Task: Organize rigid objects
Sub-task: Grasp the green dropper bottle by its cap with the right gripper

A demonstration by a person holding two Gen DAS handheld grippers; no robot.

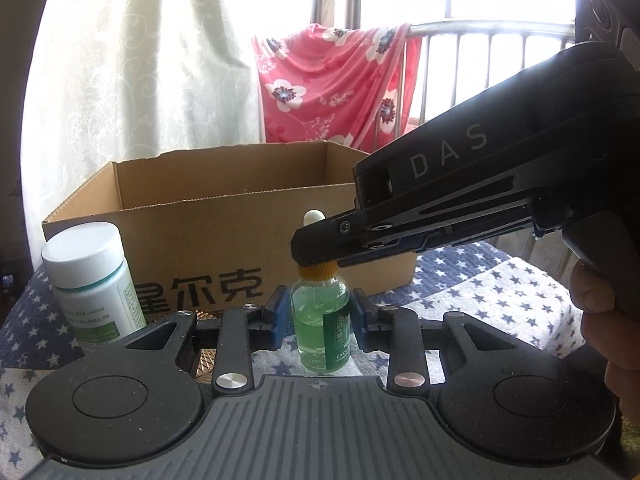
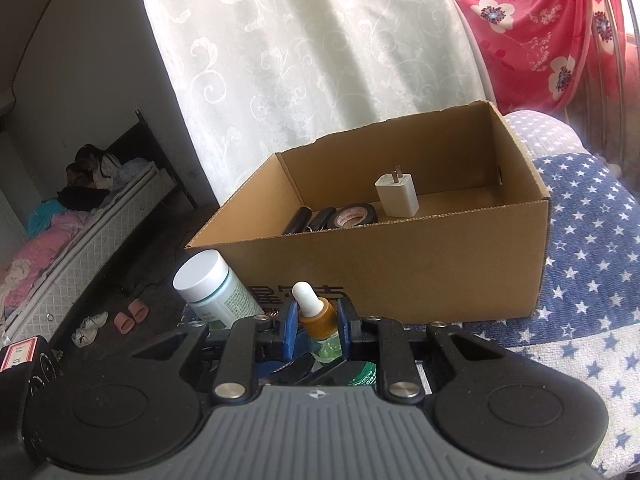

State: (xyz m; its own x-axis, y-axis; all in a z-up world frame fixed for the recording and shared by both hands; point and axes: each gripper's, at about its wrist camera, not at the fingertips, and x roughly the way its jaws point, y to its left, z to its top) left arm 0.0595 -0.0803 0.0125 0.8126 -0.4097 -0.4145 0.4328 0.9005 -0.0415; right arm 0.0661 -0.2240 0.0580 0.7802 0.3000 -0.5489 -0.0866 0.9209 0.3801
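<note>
A small glass dropper bottle [image 1: 316, 340] of green liquid, with an amber cap and a white bulb, stands upright in front of a cardboard box [image 1: 224, 232]. My left gripper [image 1: 320, 310] is shut on its glass body, a blue pad on each side. My right gripper [image 1: 314, 250] reaches in from the right and is clamped on the bottle's neck. In the right wrist view the right gripper [image 2: 318, 318] has its pads pressed on the amber cap of the dropper bottle [image 2: 314, 312]. A white pill bottle [image 1: 92, 280] [image 2: 212, 284] stands to the left.
The open cardboard box [image 2: 400, 218] holds a white charger [image 2: 396, 196], a black tape roll [image 2: 354, 216] and a black cylinder [image 2: 298, 220]. A blue star-patterned cloth [image 2: 580, 240] covers the surface. A curtain hangs behind. The surface's left edge drops to the floor, with slippers [image 2: 132, 316] and a bed.
</note>
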